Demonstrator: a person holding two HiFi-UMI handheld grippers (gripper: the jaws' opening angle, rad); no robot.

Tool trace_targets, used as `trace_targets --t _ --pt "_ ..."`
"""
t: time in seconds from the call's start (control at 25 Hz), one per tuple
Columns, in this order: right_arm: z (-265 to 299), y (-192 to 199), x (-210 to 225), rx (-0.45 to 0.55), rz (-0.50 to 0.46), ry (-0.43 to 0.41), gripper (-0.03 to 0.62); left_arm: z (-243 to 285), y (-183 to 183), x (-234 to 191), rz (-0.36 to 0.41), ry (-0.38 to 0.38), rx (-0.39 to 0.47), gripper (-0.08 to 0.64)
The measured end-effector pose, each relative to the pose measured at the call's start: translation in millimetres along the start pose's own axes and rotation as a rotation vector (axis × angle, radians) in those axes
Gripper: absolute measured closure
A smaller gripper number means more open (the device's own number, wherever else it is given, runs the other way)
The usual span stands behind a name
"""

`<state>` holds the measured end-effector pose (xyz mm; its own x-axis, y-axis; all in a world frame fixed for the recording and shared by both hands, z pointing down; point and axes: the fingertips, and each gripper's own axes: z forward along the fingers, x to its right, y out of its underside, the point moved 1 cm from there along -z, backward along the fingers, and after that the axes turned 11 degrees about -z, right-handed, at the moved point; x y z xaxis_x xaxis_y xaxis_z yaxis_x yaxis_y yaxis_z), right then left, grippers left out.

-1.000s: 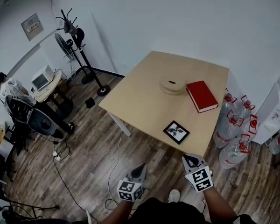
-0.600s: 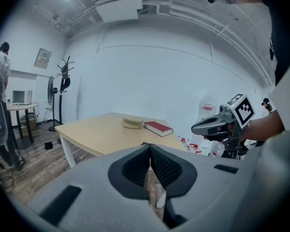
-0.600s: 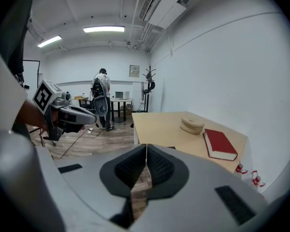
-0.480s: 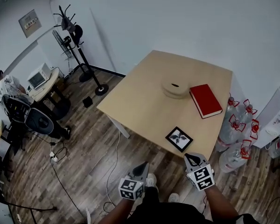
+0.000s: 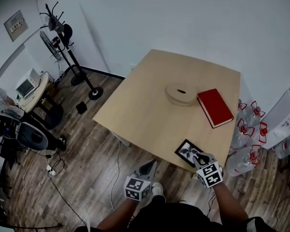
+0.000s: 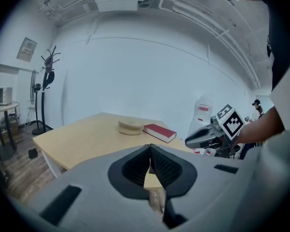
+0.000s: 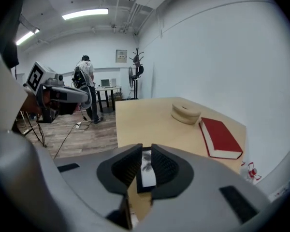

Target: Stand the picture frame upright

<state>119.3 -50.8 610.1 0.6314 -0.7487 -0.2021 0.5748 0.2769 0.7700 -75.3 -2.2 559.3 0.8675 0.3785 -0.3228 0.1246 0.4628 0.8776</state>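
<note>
Near table [image 5: 150,105] edge, flat picture frame [image 5: 187,151] beyond opening, empty jaws of right gripper [image 5: 198,156]; left gripper [image 5: 149,166] clenched.

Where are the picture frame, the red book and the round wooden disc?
picture frame [image 5: 186,152]: head view, on its black-and-white picture.
red book [image 5: 215,108]: head view, middle of its cover.
round wooden disc [image 5: 174,94]: head view, on its top face.

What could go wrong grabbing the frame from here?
1. The picture frame lies flat near the table's near edge; a nudge from the right gripper could push it off.
2. That gripper's jaws are opening but only slightly apart, nothing gripped; they could skid over the flat frame.
</note>
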Motion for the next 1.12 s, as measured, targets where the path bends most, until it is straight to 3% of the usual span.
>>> trace_targets --t 0.2,0.4,0.56,0.76,0.96,1.12 --pt "41 21 15 -0.138 0.047 -0.022 0.474 20 -27 -33 0.018 0.044 -0.005 0.554" --pt "72 38 26 -0.217 0.093 0.022 0.439 36 -29 -59 0.045 0.084 -0.047 0.554" --pt "86 42 34 -0.265 0.081 0.047 0.431 49 -28 -63 0.085 0.141 -0.073 0.554" --pt "99 56 38 -0.329 0.053 0.005 0.431 71 -25 -57 0.087 0.188 -0.099 0.554" --pt "114 66 52 -0.368 -0.02 -0.06 0.431 94 -35 -59 0.082 0.175 -0.104 0.554" --pt "128 68 59 -0.352 -0.021 -0.099 0.431 110 -32 -68 0.061 0.131 -0.117 0.554"
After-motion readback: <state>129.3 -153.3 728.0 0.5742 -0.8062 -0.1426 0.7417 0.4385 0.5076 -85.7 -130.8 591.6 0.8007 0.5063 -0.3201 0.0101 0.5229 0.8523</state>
